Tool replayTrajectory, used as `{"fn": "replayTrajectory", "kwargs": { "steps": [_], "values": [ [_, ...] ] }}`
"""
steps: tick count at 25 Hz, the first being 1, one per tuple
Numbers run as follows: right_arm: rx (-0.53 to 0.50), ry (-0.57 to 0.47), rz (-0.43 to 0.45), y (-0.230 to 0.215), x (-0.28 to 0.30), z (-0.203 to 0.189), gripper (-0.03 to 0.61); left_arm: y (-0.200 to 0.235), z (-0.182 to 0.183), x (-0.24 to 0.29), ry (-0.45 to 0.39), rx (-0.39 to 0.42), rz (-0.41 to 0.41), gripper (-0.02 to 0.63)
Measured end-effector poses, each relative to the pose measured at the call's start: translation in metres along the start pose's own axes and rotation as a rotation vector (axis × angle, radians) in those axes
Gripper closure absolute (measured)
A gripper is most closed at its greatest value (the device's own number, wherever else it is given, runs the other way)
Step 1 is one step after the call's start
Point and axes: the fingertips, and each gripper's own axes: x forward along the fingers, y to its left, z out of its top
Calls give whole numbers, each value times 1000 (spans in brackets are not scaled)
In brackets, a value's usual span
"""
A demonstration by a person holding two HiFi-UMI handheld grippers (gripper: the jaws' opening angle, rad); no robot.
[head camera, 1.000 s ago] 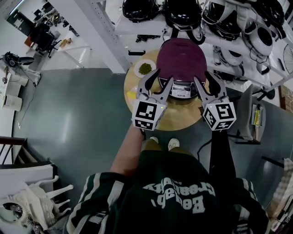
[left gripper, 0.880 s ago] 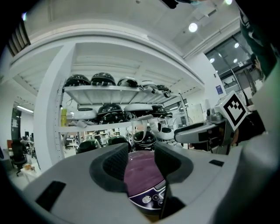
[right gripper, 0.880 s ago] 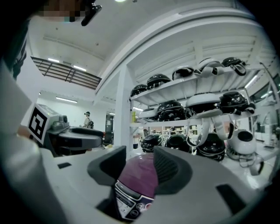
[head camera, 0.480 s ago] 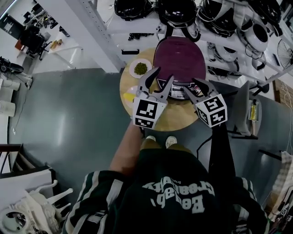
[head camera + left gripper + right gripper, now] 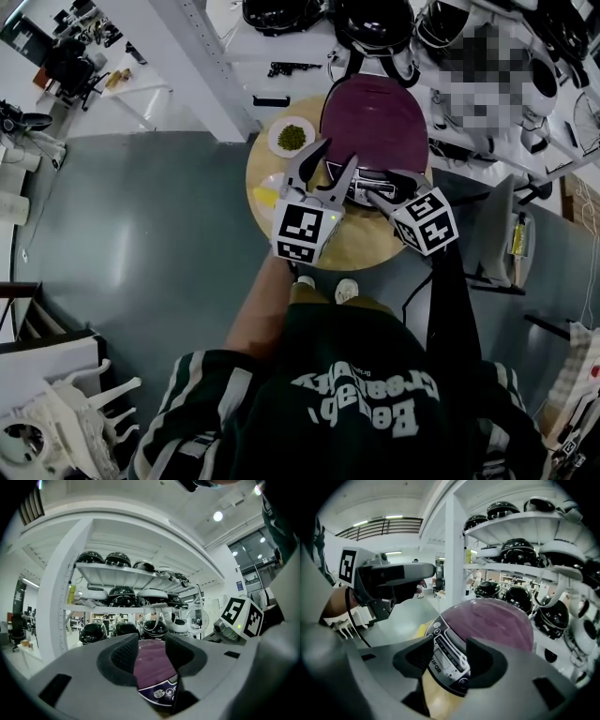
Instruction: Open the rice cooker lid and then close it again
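Right hand-held gripper (image 5: 449, 657), jaws spread and just opened wider, nothing pinched, aimed at the front of the rice cooker (image 5: 373, 117), which sat closed on the round desk (image 5: 361, 246), left hand-held gripper (image 5: 339, 153) also spread, empty

The left gripper's (image 5: 153, 651) grey jaws stand apart, gripping nothing. Beyond them sits a glossy purple domed rice cooker (image 5: 154, 674), with white metal shelves (image 5: 123, 577) of shiny black helmets (image 5: 121, 594) behind.
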Motion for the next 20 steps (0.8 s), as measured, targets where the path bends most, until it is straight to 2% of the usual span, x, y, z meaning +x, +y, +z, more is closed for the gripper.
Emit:
{"fn": "replayTrajectory", "kwargs": {
  "steps": [9, 16, 20],
  "values": [
    [-2, 15, 19, 0, 7, -5, 356, -1, -10, 8, 18, -19, 4, 433],
    [31, -35, -1, -1, 6, -5, 354, -3, -11, 13, 40, -18, -4, 433],
    [7, -37, -27, 1, 7, -5, 330, -6, -10, 15, 48, -8, -6, 433]
  ]
}}
